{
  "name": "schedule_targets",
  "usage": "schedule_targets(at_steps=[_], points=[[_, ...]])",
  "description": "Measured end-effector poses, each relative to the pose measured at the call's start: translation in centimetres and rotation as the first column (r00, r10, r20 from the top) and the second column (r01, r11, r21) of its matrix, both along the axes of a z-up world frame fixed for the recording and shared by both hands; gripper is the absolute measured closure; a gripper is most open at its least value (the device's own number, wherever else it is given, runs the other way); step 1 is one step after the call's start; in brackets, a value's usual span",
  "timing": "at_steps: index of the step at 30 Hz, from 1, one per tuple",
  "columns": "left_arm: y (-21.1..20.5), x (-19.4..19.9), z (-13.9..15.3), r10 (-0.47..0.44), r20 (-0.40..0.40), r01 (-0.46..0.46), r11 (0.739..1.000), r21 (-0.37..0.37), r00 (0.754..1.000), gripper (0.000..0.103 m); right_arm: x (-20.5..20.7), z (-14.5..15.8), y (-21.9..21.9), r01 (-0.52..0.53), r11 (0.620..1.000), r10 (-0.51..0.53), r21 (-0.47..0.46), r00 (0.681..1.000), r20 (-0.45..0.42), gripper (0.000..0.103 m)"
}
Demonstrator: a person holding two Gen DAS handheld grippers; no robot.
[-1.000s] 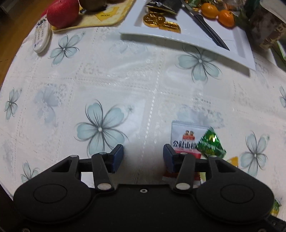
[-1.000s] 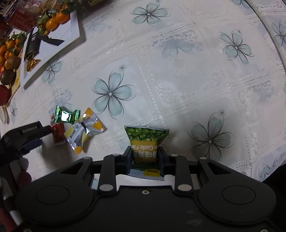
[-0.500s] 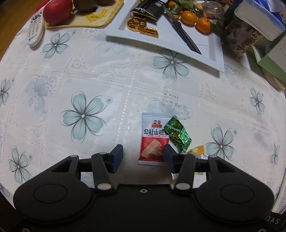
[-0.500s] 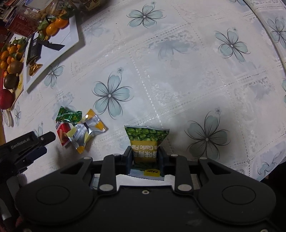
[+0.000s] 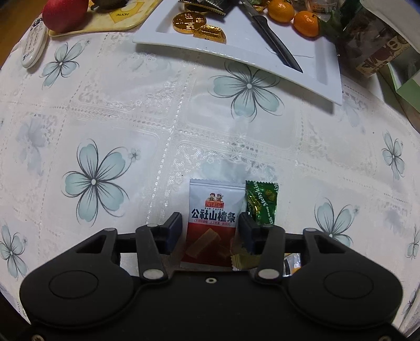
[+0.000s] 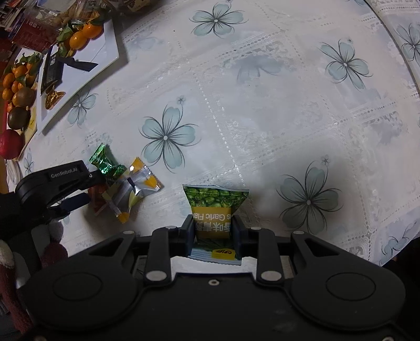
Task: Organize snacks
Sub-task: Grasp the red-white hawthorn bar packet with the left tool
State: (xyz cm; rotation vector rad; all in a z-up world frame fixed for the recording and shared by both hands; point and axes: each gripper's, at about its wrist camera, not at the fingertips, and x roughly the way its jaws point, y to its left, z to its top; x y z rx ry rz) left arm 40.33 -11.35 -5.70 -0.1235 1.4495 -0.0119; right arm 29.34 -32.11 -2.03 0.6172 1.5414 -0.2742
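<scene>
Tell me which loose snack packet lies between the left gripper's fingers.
The red-and-white hawthorn strip packet; the left gripper is closing around it. The green candy lies just outside, beside the packet.

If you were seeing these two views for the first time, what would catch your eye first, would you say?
Most striking is the green pea packet pinched upright in the right tool over the flowered tablecloth. Next, the left tool is closing around a red and white snack packet lying flat, with a green candy just beside it. At the far edge, a white tray holds gold coins, oranges and a knife.
</scene>
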Motion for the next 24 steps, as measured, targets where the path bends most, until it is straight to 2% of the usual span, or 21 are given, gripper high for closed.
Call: schedule_targets(at_steps=[4, 8, 9, 10, 12, 17, 20, 22, 24], points=[[0.6, -0.2, 0.7, 0.021, -0.005, -0.021, 0.999, -0.03, 1.0, 0.061, 0.0, -0.1, 0.0, -0.009, 1.0, 0.009, 0.007, 1.0, -0.001, 0.073], [1.9, -2.1, 2.1, 0.021, -0.047, -0.023, 0.999, -0.029, 0.999, 0.062, 0.0, -0.2, -0.2, -0.012, 1.0, 0.012, 0.004, 1.0, 0.001, 0.073], [2.2, -2.7, 2.5, 0.018, -0.059, -0.02, 0.999, -0.038, 0.998, 0.07, -0.1, -0.2, -0.2, -0.012, 1.0, 0.012, 0.003, 1.0, 0.002, 0.073], [2.5, -3.4, 2.9, 0.01, -0.071, -0.014, 0.999, -0.053, 0.997, 0.087, -0.1, -0.1, -0.3, -0.012, 1.0, 0.012, 0.0, 1.0, 0.004, 0.073], [3.1, -4.9, 3.8, -0.004, -0.088, -0.003, 0.997, -0.071, 0.996, 0.087, -0.2, -0.2, -0.3, -0.016, 1.0, 0.016, -0.01, 1.0, 0.008, 0.074], [4.0, -8.1, 5.8, -0.035, -0.046, 0.032, 0.998, -0.061, 0.998, 0.087, -0.6, -0.8, -0.2, -0.027, 0.997, 0.027, -0.067, 1.0, 0.0, 0.074], [4.4, -8.3, 6.3, -0.044, -0.005, 0.044, 0.998, -0.053, 0.999, 0.078, -0.9, -1.3, 0.1, -0.035, 0.994, 0.035, -0.1, 0.999, -0.009, 0.074], [4.5, -8.0, 6.2, -0.051, 0.01, 0.051, 0.998, -0.039, 0.999, 0.063, -1.2, -1.4, 0.4, -0.043, 0.994, 0.042, -0.101, 0.999, -0.013, 0.074], [4.4, -7.6, 5.8, -0.05, 0.026, 0.05, 0.998, -0.028, 0.998, 0.055, -1.3, -1.3, 0.6, -0.057, 0.995, 0.057, -0.087, 0.998, -0.009, 0.074]])
